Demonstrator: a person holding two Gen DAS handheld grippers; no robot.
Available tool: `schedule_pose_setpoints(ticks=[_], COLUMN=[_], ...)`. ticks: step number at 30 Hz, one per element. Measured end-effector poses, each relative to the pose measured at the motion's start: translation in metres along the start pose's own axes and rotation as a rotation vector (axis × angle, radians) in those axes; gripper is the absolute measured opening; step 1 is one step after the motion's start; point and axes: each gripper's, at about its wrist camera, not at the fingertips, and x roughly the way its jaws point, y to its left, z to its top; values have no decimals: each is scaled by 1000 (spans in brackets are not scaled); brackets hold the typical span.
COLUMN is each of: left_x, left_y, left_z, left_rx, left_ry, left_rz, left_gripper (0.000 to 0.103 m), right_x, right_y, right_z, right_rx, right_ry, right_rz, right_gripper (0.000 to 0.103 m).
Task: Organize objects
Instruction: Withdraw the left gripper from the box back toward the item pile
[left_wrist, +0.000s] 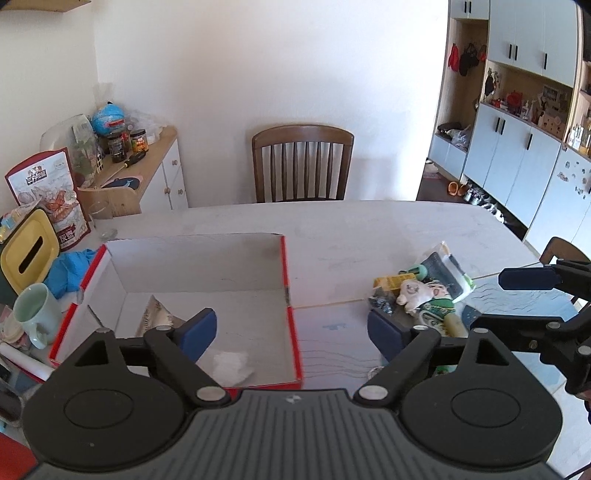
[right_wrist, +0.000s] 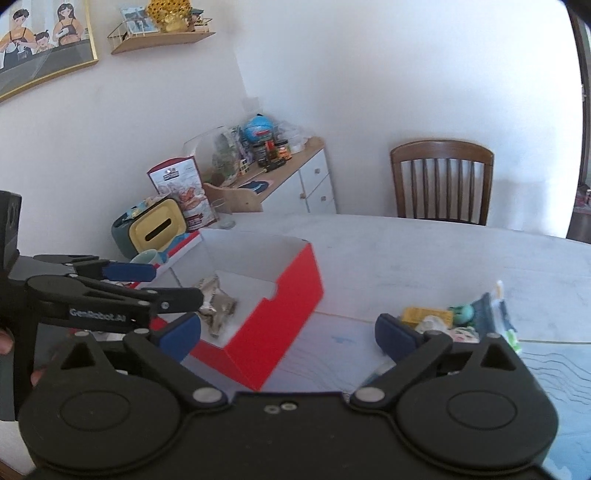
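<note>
A red cardboard box (left_wrist: 293, 332) with a white inside stands on the table, also in the right wrist view (right_wrist: 280, 314). It holds a silver foil packet (left_wrist: 155, 314) (right_wrist: 216, 306) and a crumpled white tissue (left_wrist: 231, 365). A pile of small items (left_wrist: 424, 295) lies right of the box: a yellow packet, a pale plush toy, a green packet and a clear bag; it also shows in the right wrist view (right_wrist: 450, 321). My left gripper (left_wrist: 291, 332) is open and empty, over the box's right edge. My right gripper (right_wrist: 288, 332) is open and empty, between box and pile.
A pale green mug (left_wrist: 37, 314), a blue cloth (left_wrist: 72, 269), a yellow tissue box (left_wrist: 29, 251) and a snack bag (left_wrist: 48, 188) crowd the table's left end. A wooden chair (left_wrist: 303, 162) stands at the far side. A blue patterned mat (left_wrist: 332, 343) lies under the box.
</note>
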Motion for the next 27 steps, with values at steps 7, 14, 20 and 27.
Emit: schedule_pose_setpoints(ticks=[7, 14, 20, 27], left_x=[-1, 6, 16, 37], left_y=[-23, -44, -62, -79], left_z=[-7, -15, -24, -42], left_rx=[10, 9, 9, 2], left_ry=[-34, -54, -34, 13], left_rz=[-10, -13, -32, -84], left_gripper=[103, 103, 103, 103], right_x=[-16, -30, -37, -35], right_y=[-28, -53, -72, -94], right_z=[-11, -26, -39, -57], right_rx=[12, 15, 12, -20], right_ry=[-4, -4, -2, 25], right_rz=[-48, -92, -132, -203], right_gripper=[101, 101, 101, 101])
